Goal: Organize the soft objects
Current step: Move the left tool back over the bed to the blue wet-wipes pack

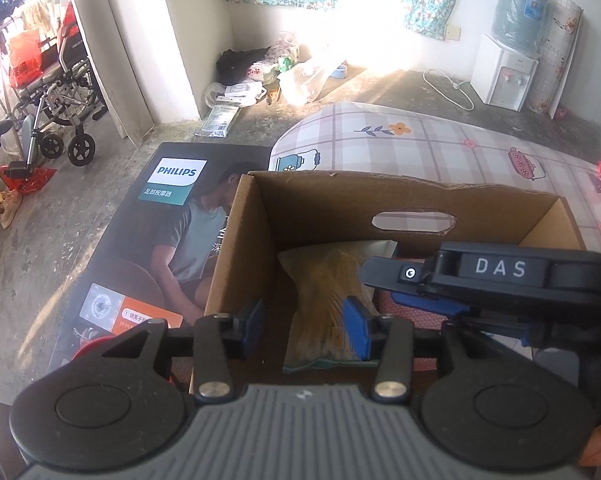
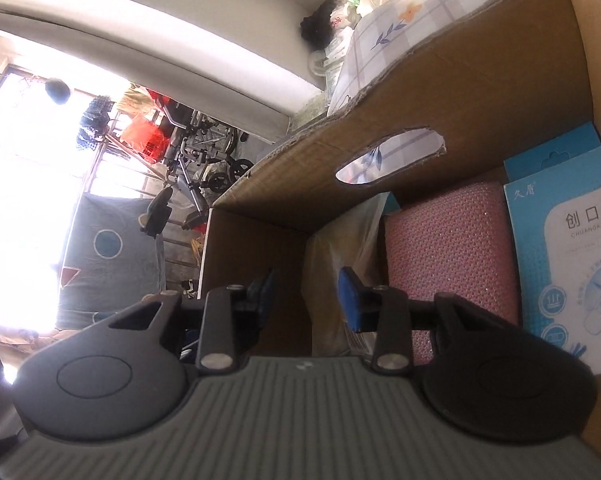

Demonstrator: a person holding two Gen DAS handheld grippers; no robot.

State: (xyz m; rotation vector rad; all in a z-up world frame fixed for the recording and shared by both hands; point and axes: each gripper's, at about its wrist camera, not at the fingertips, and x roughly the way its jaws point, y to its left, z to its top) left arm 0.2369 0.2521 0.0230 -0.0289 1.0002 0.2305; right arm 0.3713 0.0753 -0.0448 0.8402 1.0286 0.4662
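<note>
My left tongs (image 1: 304, 330) hang over the open cardboard box (image 1: 380, 200) with jaws parted and released. The clear bag of orange-yellow stuff (image 1: 326, 280) stands inside the box at twelve o'clock from them, its lower part showing in the gap and beside the right pad (image 1: 356, 330); I cannot tell if they touch. My right tongs (image 2: 306, 294) also stand released, jaws apart, the same bag (image 2: 340, 248) at twelve to one o'clock. A pink mesh block (image 2: 448, 252) sits at two o'clock, blue plaster boxes (image 2: 568, 248) at three.
</note>
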